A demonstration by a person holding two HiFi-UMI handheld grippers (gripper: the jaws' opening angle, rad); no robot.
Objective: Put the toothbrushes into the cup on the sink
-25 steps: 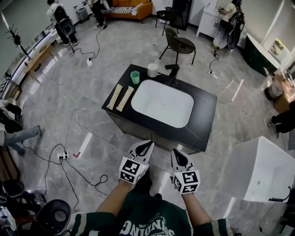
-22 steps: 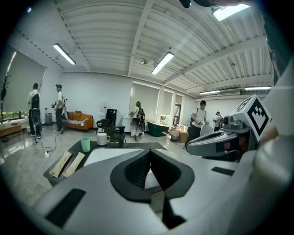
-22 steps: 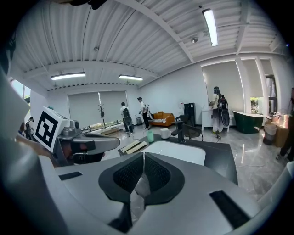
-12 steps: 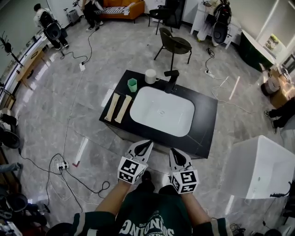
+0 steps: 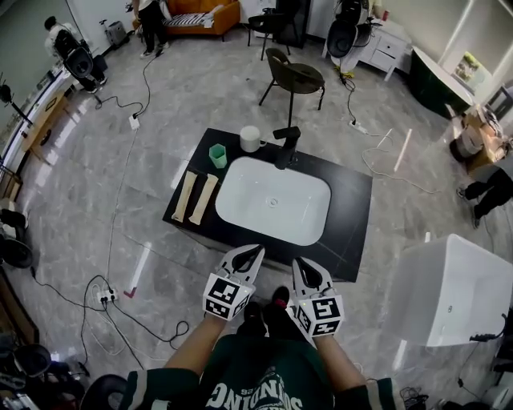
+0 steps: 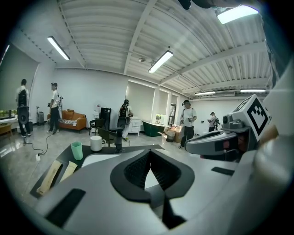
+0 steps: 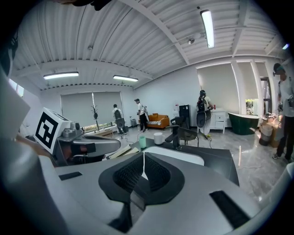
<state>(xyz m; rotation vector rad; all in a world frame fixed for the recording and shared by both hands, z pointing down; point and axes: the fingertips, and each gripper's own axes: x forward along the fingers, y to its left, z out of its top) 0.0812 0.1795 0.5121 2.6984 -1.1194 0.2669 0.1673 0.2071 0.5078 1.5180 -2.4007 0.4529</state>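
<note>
– toothbrushes [image 5: 185, 197], two listed. where are they, working outward from the holder?
– nearest first. left gripper [image 5: 252, 256]: held low in front of the person [image 5: 264, 384], short of the counter [image 5: 353, 210]. jaws pressed together, nothing between them. right gripper [image 5: 304, 271]: just beside the left, at the same height. jaws closed to a thin slit, nothing held.
– next out?
– counter: black, rectangular, standing free on a grey marbled floor [image 5: 160, 96]. white basin [image 5: 272, 200]: set in the counter's middle. toothbrushes: two long pale pieces lying flat side by side on the counter's left strip, just beside the basin's left rim. roughly parallel, well apart from both grippers. wrapped or bare, cannot tell.
– and the cup?
– green cup [image 5: 218, 155]: upright near the counter's back-left corner, just past the far ends of the toothbrushes, not touching them. white mug [image 5: 250, 138]: upright, to the cup's right. black tap [image 5: 286, 146]: right of the mug, at the basin's back rim.
– beyond the counter?
– dark chair [image 5: 292, 76]: behind the tap. white box-shaped unit [image 5: 449, 292]: off to the right. cables [image 5: 120, 296]: on the floor at left. orange sofa [image 5: 204, 14] and standing people [image 5: 150, 24]: at the far wall.
</note>
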